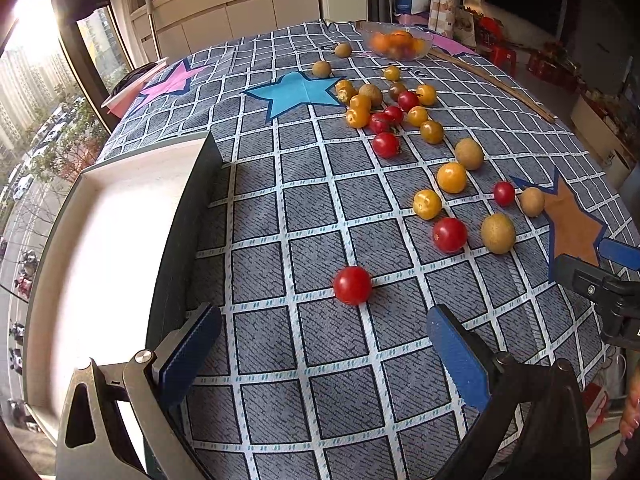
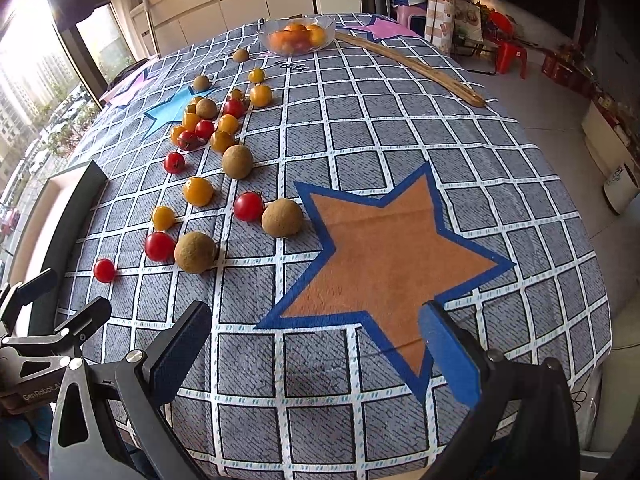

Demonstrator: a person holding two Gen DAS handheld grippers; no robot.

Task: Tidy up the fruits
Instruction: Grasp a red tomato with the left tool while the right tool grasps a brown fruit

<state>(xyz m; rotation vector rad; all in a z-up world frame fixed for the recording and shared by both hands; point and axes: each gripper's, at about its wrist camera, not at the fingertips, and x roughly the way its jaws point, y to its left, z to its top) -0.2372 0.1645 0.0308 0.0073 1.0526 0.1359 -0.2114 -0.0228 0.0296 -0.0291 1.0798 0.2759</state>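
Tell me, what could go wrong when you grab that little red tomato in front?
The nearest cherry tomato is round and lies loose on the tablecloth, so the open left hand-held gripper might nudge it and send it rolling. Squeezing too hard could also burst it. A miss may scatter the fruit behind it.

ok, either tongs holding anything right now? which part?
Nothing held. Left tongs are open over the cloth, the nearest red tomato just ahead, untouched. Right tongs are open above the orange star.

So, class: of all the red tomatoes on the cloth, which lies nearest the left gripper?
The lone red tomato just ahead of the open left gripper, apart from the rest; every other red one lies farther up the cloth.
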